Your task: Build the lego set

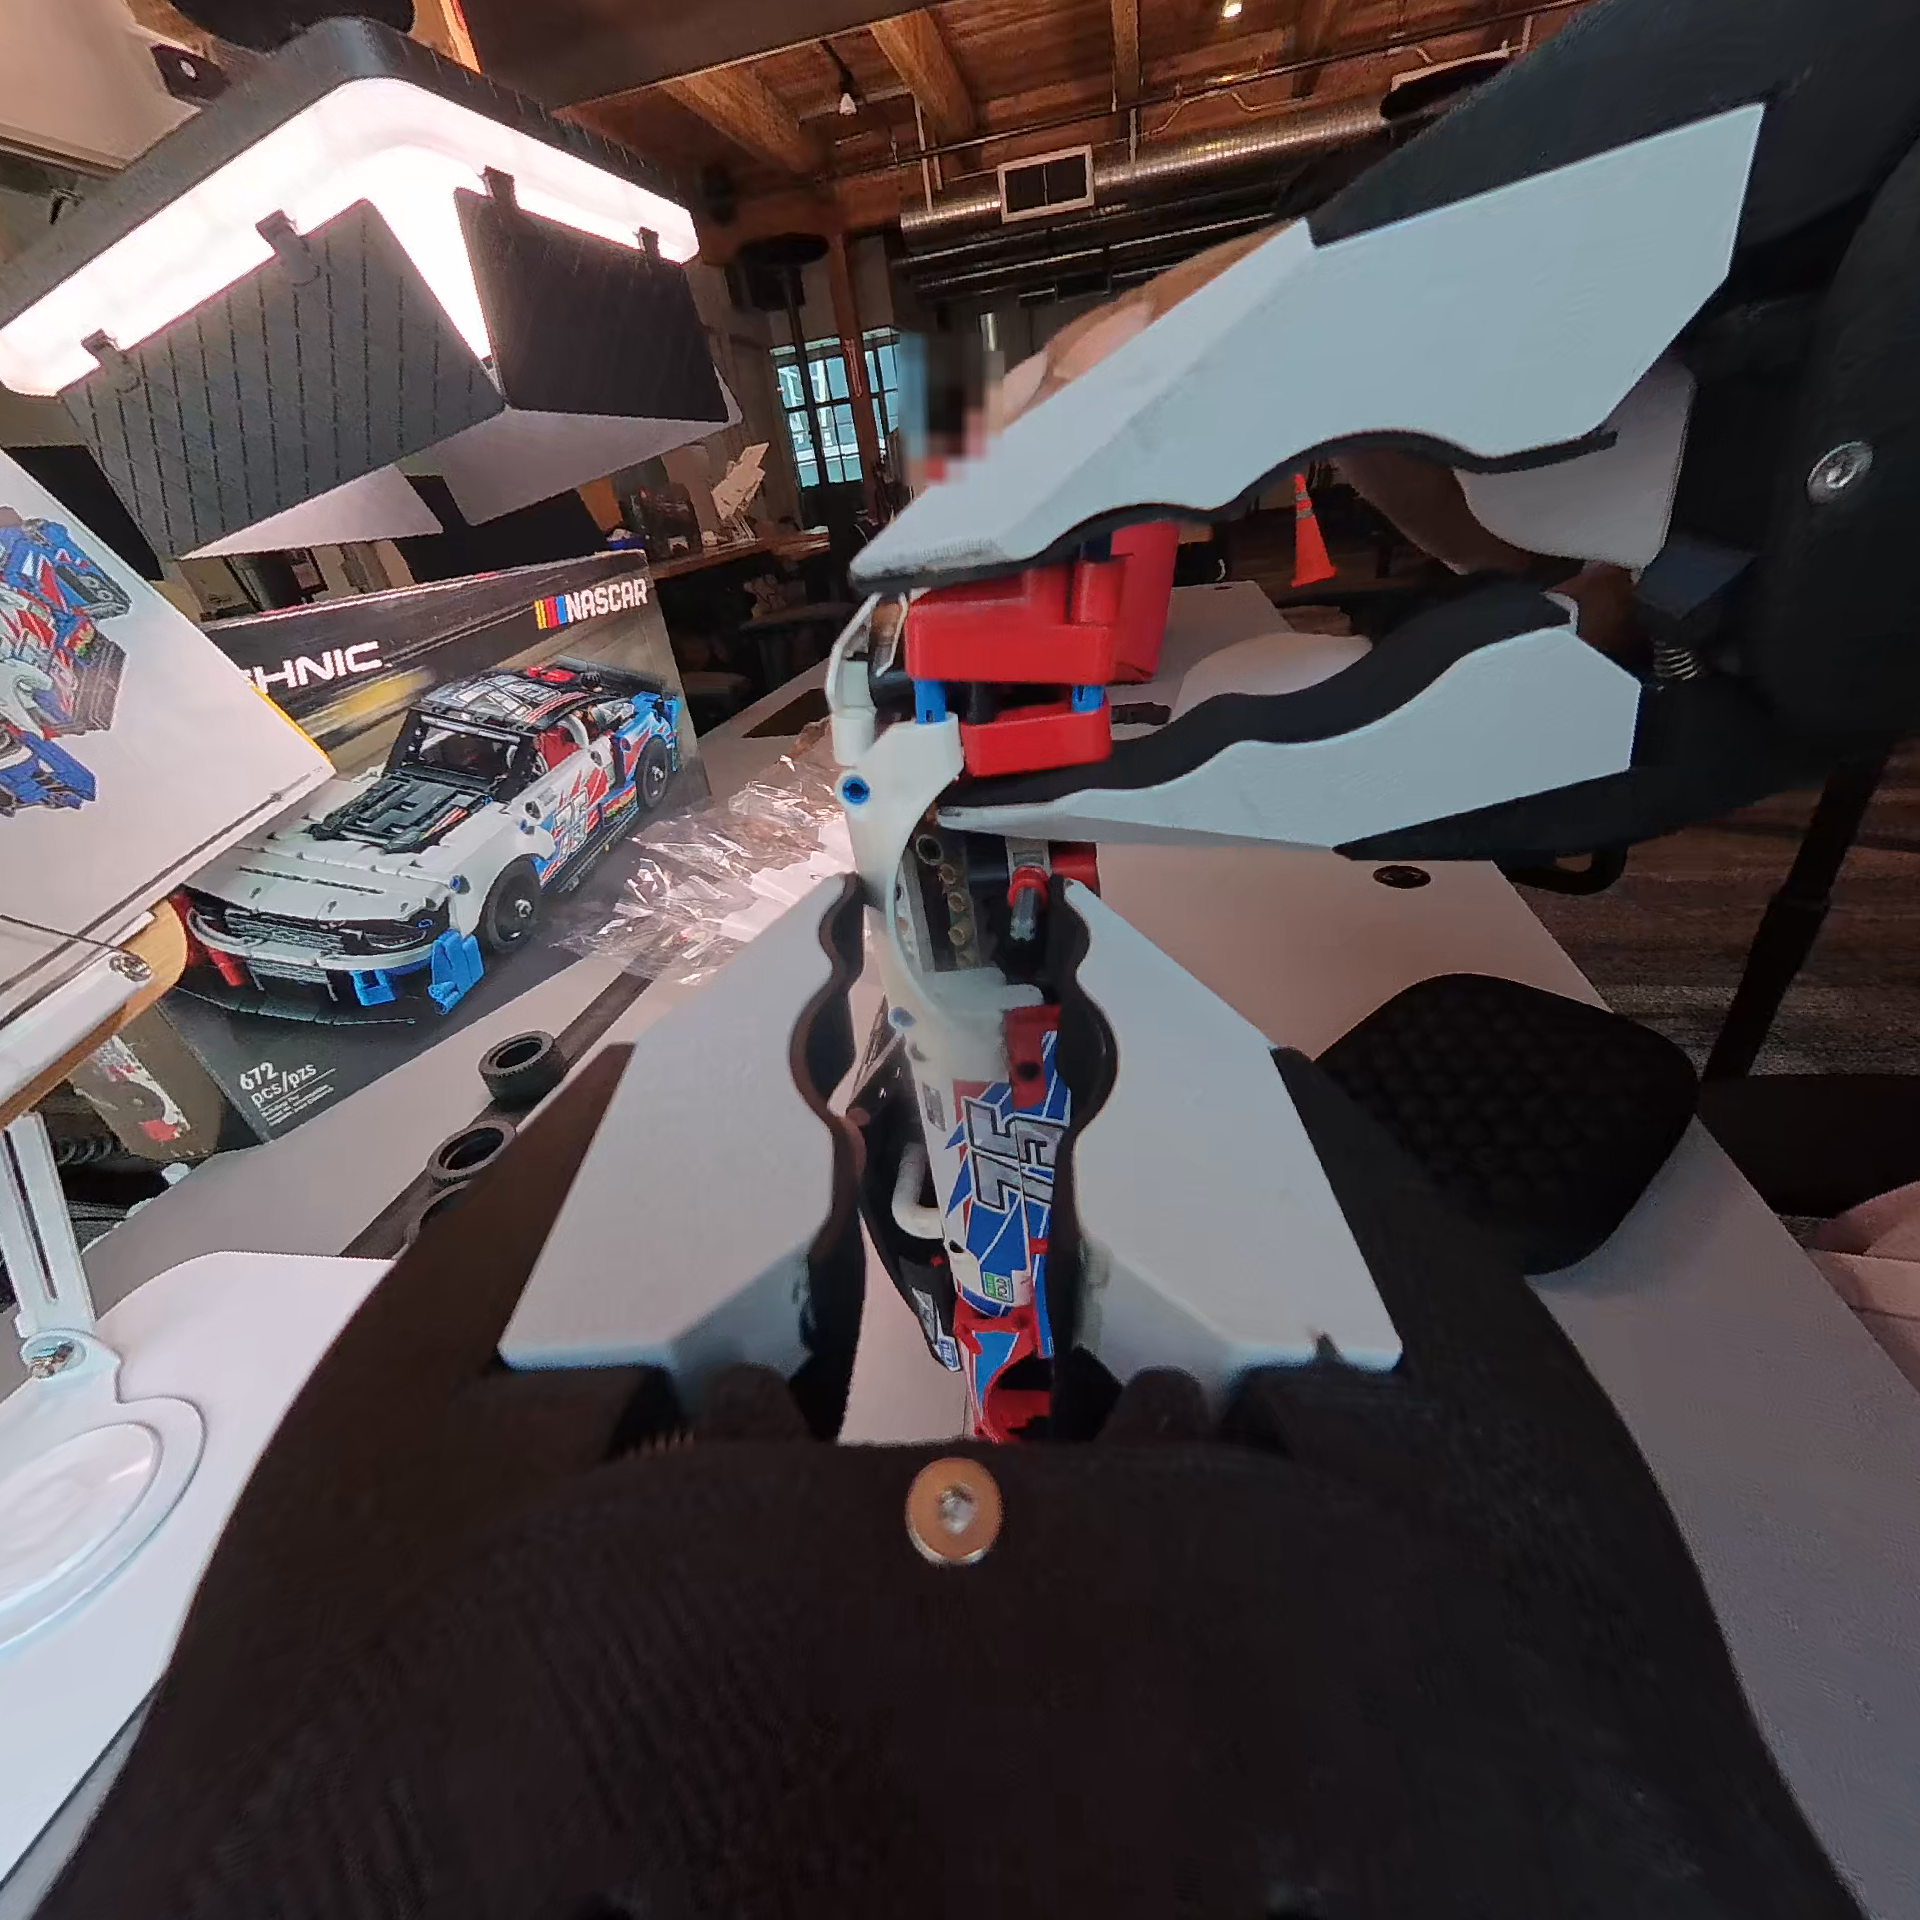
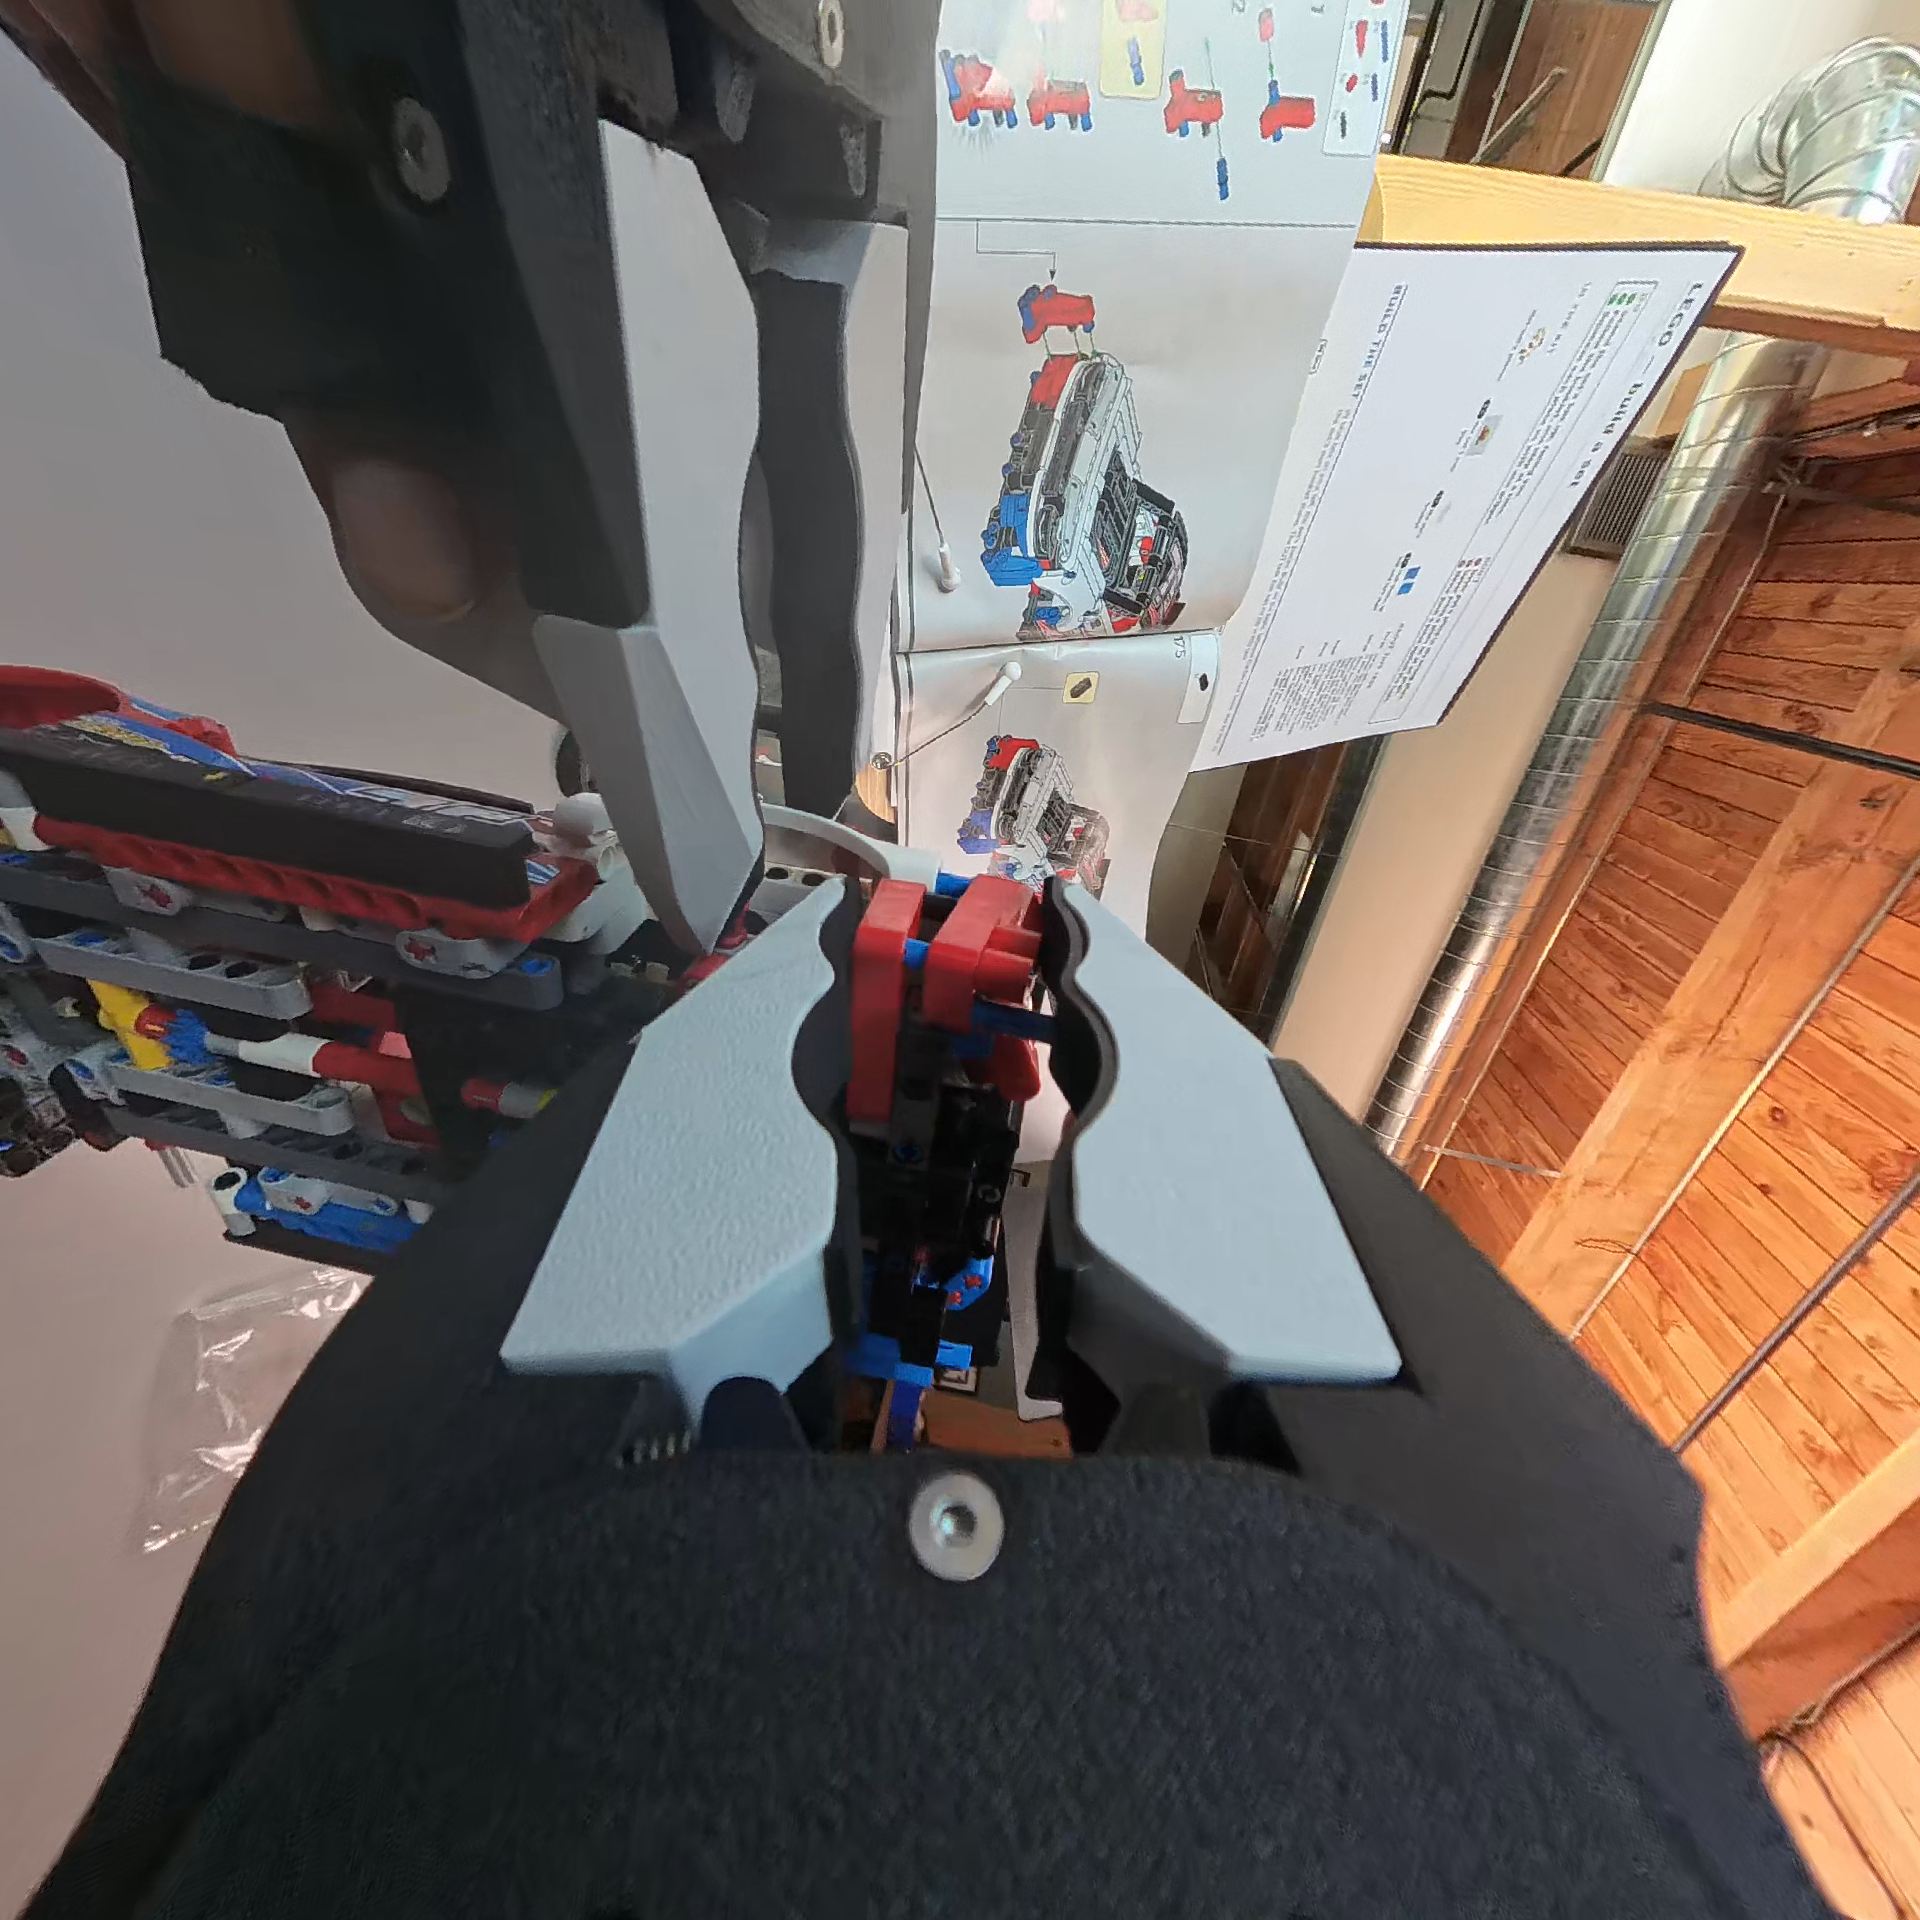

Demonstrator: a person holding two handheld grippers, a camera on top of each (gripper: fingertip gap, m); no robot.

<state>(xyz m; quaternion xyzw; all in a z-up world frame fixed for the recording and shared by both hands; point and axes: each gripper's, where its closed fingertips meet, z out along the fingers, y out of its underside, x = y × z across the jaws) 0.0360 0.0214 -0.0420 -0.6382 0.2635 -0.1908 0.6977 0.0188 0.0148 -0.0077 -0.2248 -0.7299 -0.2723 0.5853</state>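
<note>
Above the white surface [image 1: 1299, 935], the partly built car model [image 1: 997, 1174] is held on end between the two tools. The left hand-held gripper [image 1: 961, 914] is closed on the model's white, blue and red side panel, with both fingers pressed against the bodywork. The right hand-held gripper [image 1: 914, 707] enters from the right of the model and clamps a red block assembly [image 1: 1029, 665] at the model's upper end; its upper finger lies on top of the red block and its lower finger sits beneath it.

From the right wrist view, the right hand-held gripper [image 2: 945, 904] has its fingers drawn in against the red block assembly [image 2: 935, 966], which carries blue pins and joins a black section below. The left hand-held gripper [image 2: 727, 914] comes down from above, with its tips touching the model just left of the red block. The car model [image 2: 281, 987] extends to the left of the red block, showing stacked grey, red, yellow and blue beams. A person's finger [image 2: 405, 530] rests on the left tool's body.

Behind the model in the right wrist view, an open instruction booklet [image 2: 1081, 468] stands with a printed sheet [image 2: 1455, 488] beside it. Left of the model in the left wrist view stands the set box [image 1: 436, 831], with clear plastic bags [image 1: 717, 862] between box and model, and two loose black tyres [image 1: 520, 1070] in front of the box. A lit lamp panel [image 1: 343, 208] hangs above the box.
</note>
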